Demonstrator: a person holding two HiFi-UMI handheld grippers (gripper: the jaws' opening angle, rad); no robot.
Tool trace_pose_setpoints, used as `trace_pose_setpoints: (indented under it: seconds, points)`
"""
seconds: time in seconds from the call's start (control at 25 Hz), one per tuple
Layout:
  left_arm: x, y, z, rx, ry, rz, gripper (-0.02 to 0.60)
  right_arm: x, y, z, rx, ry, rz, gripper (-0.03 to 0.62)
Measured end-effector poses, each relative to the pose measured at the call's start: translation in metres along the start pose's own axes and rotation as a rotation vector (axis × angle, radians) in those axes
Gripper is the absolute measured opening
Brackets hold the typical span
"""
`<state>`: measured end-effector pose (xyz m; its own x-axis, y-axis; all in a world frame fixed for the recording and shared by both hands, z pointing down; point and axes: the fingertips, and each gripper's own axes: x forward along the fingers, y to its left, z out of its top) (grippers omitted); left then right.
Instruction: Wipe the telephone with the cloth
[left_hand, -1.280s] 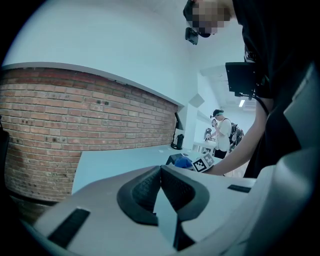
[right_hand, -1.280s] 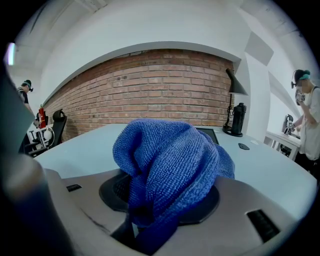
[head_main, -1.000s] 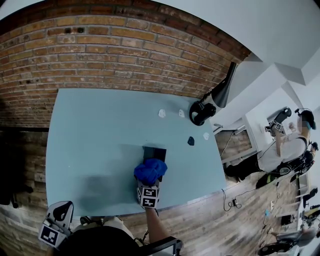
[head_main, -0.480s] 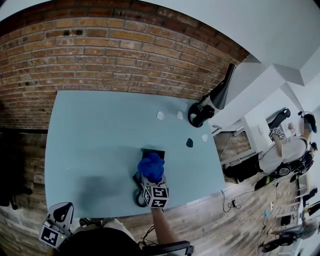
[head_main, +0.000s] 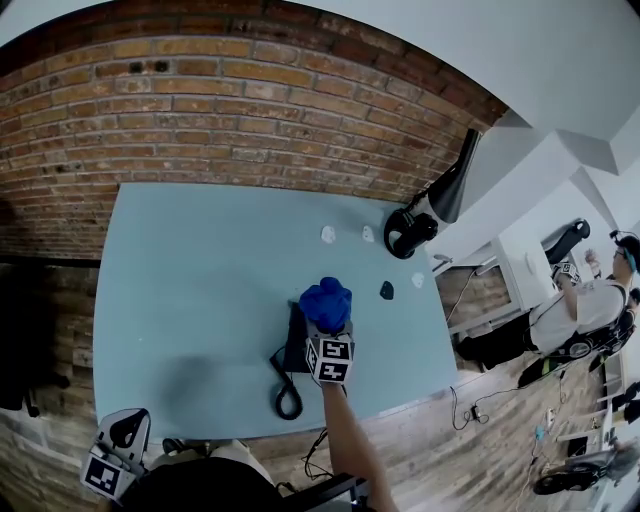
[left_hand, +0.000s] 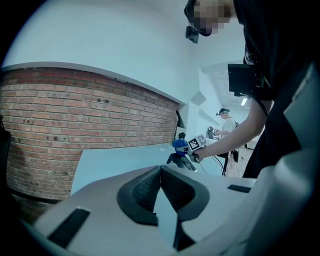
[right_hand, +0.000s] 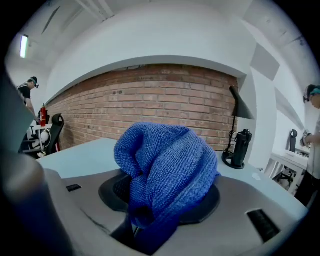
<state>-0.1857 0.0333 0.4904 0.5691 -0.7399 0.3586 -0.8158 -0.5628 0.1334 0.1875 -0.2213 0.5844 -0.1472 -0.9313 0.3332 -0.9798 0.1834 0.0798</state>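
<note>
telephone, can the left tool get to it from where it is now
Probably yes. The table between the left tool and the telephone looks bare, and the right tool with the cloth is at its right side. The left tool hangs off the table's near-left corner, so it must travel.

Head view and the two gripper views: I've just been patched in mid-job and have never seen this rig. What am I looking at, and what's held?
There is no robot arm: a person holds a two-jaw gripper in each hand. The head view comes from a camera on the person's head, looking down on the blue table. On it are the black telephone with its looped cord and a black lamp at the far corner. Each gripper view rides on its gripper and looks along the jaws. The right gripper is shut on the blue cloth, at the telephone's far end. The left gripper is shut and empty, by the table's near left corner.
</note>
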Motion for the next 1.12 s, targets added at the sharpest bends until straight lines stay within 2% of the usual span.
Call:
trace_pose_setpoints:
  seconds: [0.2,0.4,0.8,1.12]
  points:
    - [0.003,0.003,-0.001,-0.002,0.013,0.01,0.025,0.017,-0.003,-0.024,0.041,0.069,-0.007,0.221]
    - [0.007,0.004,0.001,-0.004,0.025,0.007,0.025,0.022,-0.004,-0.028,0.108,0.057,0.002,0.221]
    - [0.013,0.003,0.0,-0.006,0.028,-0.019,0.025,0.012,0.007,-0.036,0.026,0.059,0.027,0.222]
    - [0.009,0.006,-0.001,-0.005,0.029,-0.031,0.025,0.003,0.012,-0.046,0.018,0.069,0.026,0.222]
